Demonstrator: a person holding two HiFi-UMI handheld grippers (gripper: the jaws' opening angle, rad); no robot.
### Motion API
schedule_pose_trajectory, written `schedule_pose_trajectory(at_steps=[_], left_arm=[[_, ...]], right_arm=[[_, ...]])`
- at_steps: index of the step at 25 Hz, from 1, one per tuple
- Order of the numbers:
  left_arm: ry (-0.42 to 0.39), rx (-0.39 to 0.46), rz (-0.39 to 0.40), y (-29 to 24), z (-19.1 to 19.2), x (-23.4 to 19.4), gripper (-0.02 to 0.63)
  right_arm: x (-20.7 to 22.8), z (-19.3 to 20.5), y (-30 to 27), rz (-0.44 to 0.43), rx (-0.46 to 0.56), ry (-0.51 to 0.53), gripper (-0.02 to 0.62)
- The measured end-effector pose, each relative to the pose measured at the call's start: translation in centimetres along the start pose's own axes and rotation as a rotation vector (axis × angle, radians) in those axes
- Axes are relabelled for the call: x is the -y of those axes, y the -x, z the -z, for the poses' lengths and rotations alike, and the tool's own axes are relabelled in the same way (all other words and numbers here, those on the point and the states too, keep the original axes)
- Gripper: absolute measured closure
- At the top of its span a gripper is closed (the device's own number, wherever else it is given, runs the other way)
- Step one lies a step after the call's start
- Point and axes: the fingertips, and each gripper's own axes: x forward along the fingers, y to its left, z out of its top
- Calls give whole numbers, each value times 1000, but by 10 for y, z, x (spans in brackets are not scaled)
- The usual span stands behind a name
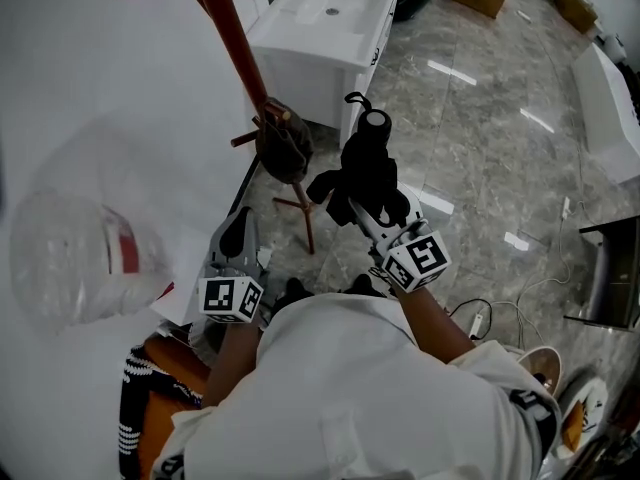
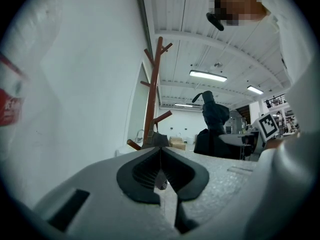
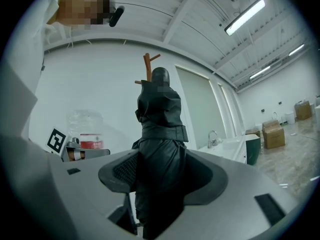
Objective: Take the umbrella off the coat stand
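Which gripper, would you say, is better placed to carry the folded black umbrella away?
Right: the right gripper clamps the folded black umbrella; the left gripper is shut and empty.

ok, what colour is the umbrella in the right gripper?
Black all over; the umbrella shows best in the right gripper view.

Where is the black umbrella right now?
In the head view the folded umbrella is near the centre, clamped in the right gripper, just right of the red-brown coat stand.
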Motion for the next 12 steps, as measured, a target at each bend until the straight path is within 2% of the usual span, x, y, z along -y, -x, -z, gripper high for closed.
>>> schedule_pose_trajectory(at_steps=[12], left_arm=[[13,-1,-8,-5,3,37,588]], right_arm=[[25,-7,28,-21,-1,-10,328]])
